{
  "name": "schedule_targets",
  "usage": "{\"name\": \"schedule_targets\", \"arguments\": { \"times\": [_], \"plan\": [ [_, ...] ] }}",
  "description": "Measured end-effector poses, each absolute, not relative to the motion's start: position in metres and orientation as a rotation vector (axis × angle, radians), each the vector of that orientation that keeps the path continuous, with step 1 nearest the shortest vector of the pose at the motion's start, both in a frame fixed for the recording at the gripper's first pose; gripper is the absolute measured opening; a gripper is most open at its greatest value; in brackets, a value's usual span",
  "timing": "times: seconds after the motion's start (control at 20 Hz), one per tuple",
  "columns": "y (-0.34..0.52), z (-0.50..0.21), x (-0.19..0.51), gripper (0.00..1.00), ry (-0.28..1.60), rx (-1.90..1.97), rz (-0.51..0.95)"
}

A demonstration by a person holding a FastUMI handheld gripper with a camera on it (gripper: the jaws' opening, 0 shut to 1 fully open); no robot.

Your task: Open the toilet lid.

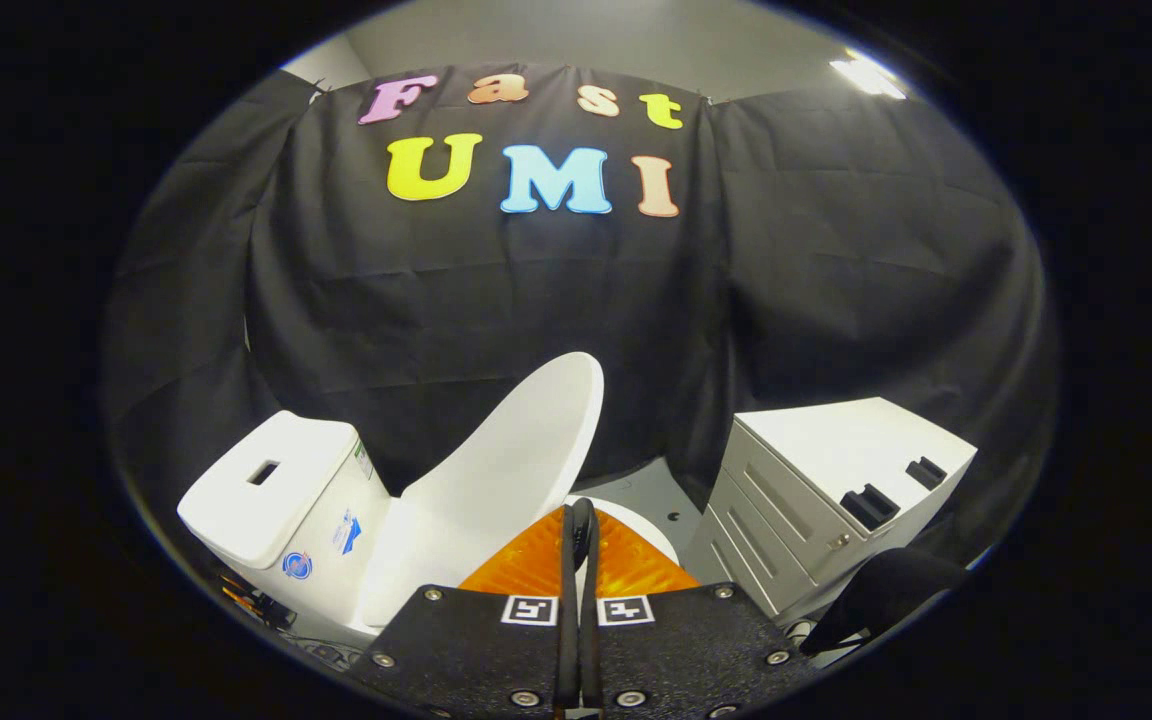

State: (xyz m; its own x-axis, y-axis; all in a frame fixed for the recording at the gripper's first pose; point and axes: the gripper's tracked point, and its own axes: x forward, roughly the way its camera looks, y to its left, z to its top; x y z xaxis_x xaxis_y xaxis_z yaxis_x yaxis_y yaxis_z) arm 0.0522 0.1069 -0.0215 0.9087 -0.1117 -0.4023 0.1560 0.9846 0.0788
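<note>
A white ceramic toilet tank point(281, 490) stands leftmost, and beside it the white oval plastic toilet lid point(506, 470) stands raised, tilted back toward the tank. The gripper point(577, 530), fingers pressed together and holding nothing, sits just before the lid, with a white metal drawer cabinet point(826, 490) to the right.

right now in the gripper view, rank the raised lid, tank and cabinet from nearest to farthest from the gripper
Gripper fingers are closed together, holding nothing.
1. Raised lid: just ahead, slightly left.
2. Cabinet: off to the right.
3. Tank: far left, beyond the lid.
The last two are close to call.
</note>
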Motion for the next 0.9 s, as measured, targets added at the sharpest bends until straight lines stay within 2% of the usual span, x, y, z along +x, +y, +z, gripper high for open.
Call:
{"name": "schedule_targets", "arguments": {
  "times": [0.9],
  "plan": [
    [0.186, 0.045, 0.054, 0.00, 0.304, -0.075, -0.078]
  ]
}}
